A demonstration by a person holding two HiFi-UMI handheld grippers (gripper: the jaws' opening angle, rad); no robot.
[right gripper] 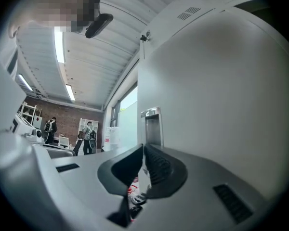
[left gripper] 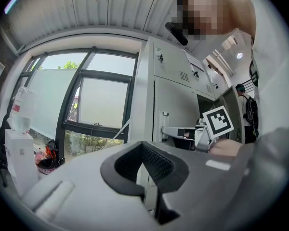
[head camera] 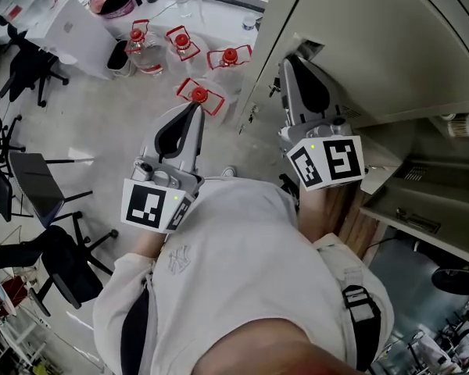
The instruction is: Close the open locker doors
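The right hand-held gripper (right gripper: pixel 143 148), jaws pressed together with nothing between them, points at the grey locker door (right gripper: pixel 216 81), close to its recessed handle (right gripper: pixel 151 124). In the head view that door stands swung out from the lockers on the person's right. The left hand-held gripper (head camera: pixel 194 104), also closed and empty, hangs apart over the floor (head camera: pixel 102 116). A good push would likely land flat near the handle edge and run steadily until the door meets its frame.
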